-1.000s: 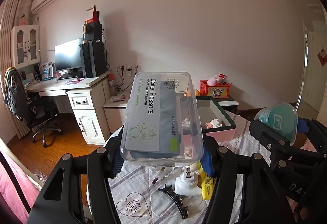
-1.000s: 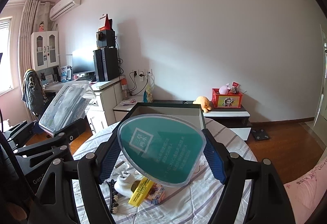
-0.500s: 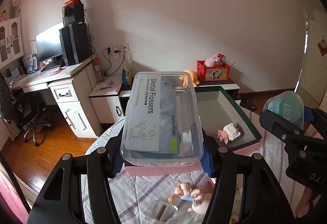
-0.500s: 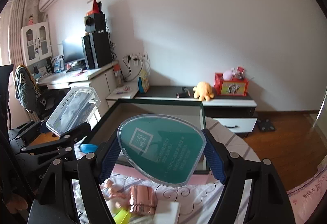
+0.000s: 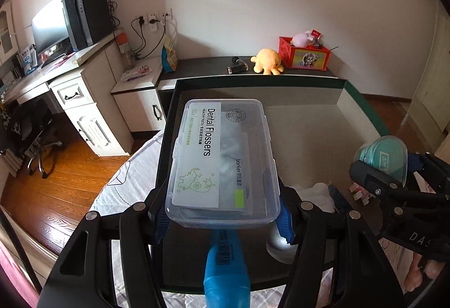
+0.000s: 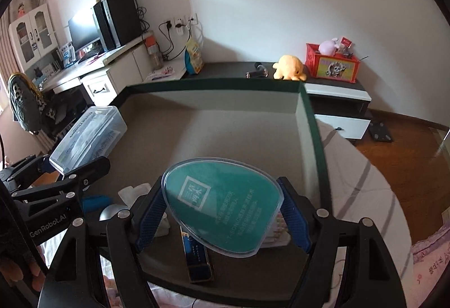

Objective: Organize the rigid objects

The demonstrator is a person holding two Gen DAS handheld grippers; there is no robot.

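- Bedroom walls and a wood floor fill the background; a white desk (image 5: 70, 83) with a monitor (image 5: 49, 27) and computer tower (image 5: 85, 15) stands at the left, and a low dark cabinet (image 5: 213, 66) along the far wall carries a yellow plush toy (image 5: 267, 60) and a red box (image 5: 303, 55).
- Nearer, a round tabletop with a striped cloth (image 6: 362, 195) carries a large open box with a dark green rim (image 6: 312, 128).
- On the left, the left hand-held gripper (image 5: 222, 209) is clamped on a clear plastic floss box (image 5: 222, 162) by its near end, both blue pads pressing its sides; the box hangs over the left edge of the large box, label upward.
- Inside the large box near its front edge lie a blue tool (image 5: 225, 265), a grey rounded object (image 5: 278, 246) and something white (image 5: 315, 192), the latter too blurred to identify.
- To the right, the right hand-held gripper (image 6: 222, 209) is closed on a teal oval case (image 6: 222, 204) in a clear shell, held tilted above the front part of the large box.
- Beneath that case a dark blue flat pack (image 6: 197, 260) lies on the box floor.
- At the lower left of the right wrist view, fingers (image 6: 17, 271) grip the left handle.
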